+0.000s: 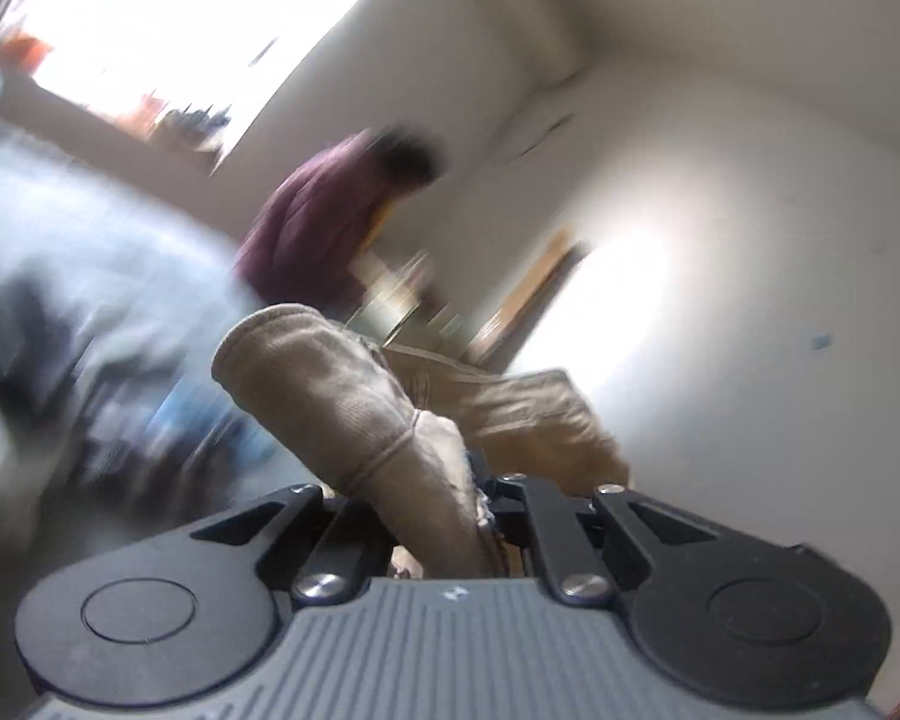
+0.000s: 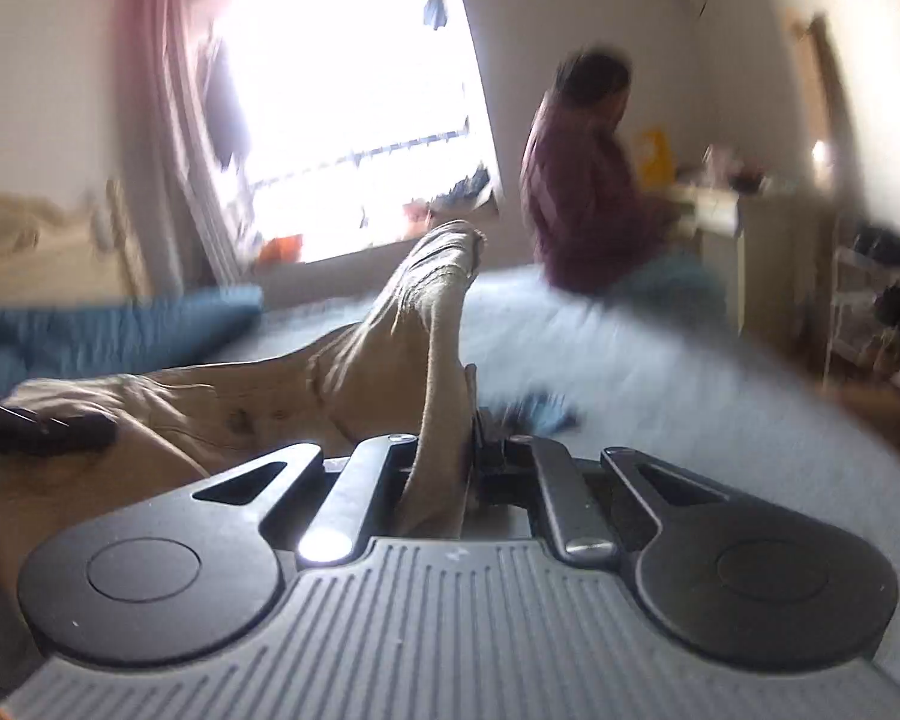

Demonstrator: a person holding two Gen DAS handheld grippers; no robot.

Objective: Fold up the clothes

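Observation:
A tan garment sticks up from between the jaws of my left gripper, which is shut on it and tilted toward the wall. In the right wrist view the same tan garment rises from my right gripper, shut on its edge, and the rest of it sags left over the bed. The left gripper's dark tip shows at the left edge, on the cloth. Both views are blurred by motion.
A grey-blue bed lies under the garment, with a blue blanket at its far left. A person in a maroon top sits at the bed's far side by a desk. A bright window is behind. A white wall is right.

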